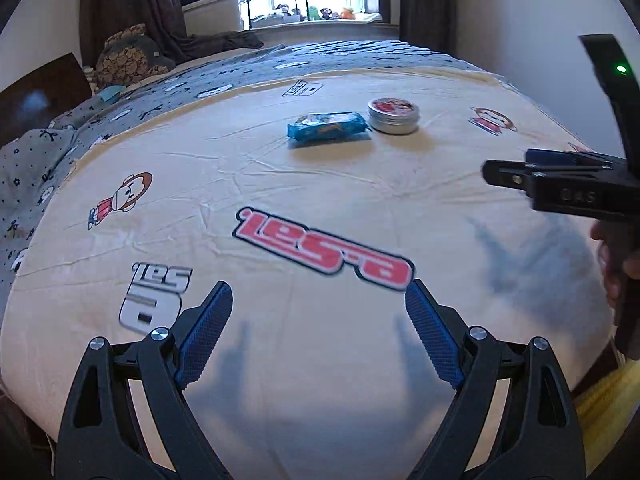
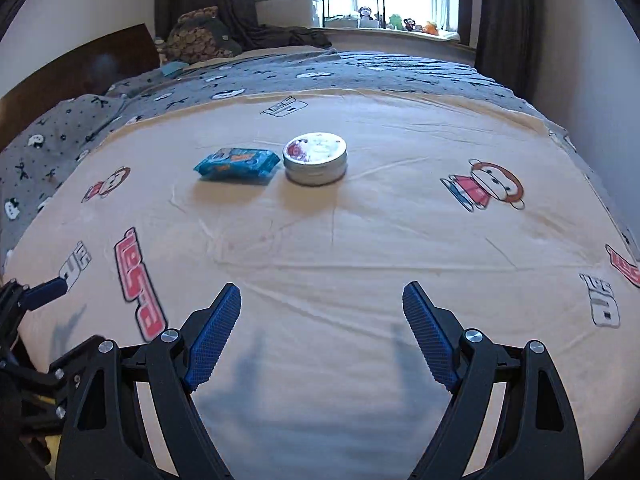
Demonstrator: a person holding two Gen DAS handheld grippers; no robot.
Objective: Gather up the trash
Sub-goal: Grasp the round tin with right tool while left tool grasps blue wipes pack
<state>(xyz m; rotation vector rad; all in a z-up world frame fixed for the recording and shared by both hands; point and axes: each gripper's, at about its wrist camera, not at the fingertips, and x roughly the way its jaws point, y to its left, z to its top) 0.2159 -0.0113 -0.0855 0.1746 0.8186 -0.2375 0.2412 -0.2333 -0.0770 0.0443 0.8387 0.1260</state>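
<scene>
A blue snack packet (image 1: 327, 127) (image 2: 237, 164) lies on the cream printed bed sheet (image 1: 304, 184) (image 2: 360, 232). A round silver tin (image 1: 394, 115) (image 2: 315, 158) with a picture lid sits just right of it, almost touching. My left gripper (image 1: 319, 286) hovers open above the sheet's near part, well short of both, with nothing between its blue pads. My right gripper (image 2: 322, 287) is likewise open and empty, short of the tin. It also shows side-on at the right edge of the left wrist view (image 1: 516, 168), with a hand (image 1: 612, 264) behind it.
A grey patterned duvet (image 1: 240, 68) (image 2: 360, 68) covers the far half of the bed, with a dark headboard (image 2: 80, 68) and pillows at the left. Beyond are a window sill with toys (image 2: 400, 24) and dark curtains. Something yellow (image 1: 608, 408) sits at the bed's near right corner.
</scene>
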